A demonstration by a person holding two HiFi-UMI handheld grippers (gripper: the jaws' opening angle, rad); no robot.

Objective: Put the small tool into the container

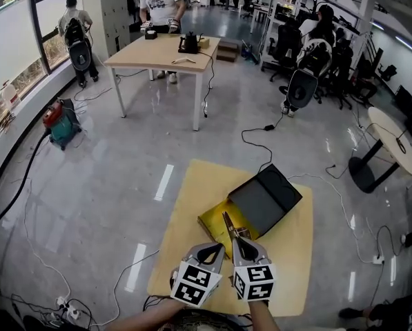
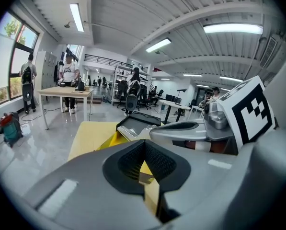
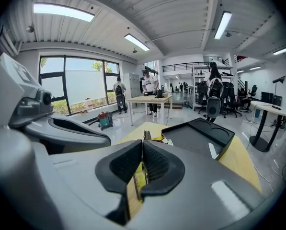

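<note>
While right tongs [image 1: 241, 243] clamp small tool [image 1: 229, 225] over container [image 1: 210, 222], left tongs [image 1: 217, 249] closed, empty.

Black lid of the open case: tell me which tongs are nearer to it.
Right. The right tongs, holding the small tool, sit just short of the black lid; the left tongs sit beside them, farther left of it.

tool: small tool [image 1: 228, 225], slim, dark metal, clamped in the right gripper [image 1: 241, 243], tip pointing away above the container's yellow near-left part | container: container [image 1: 266, 197], black, shallow, open-topped, flat on tan mat [image 1: 192, 205]
</note>
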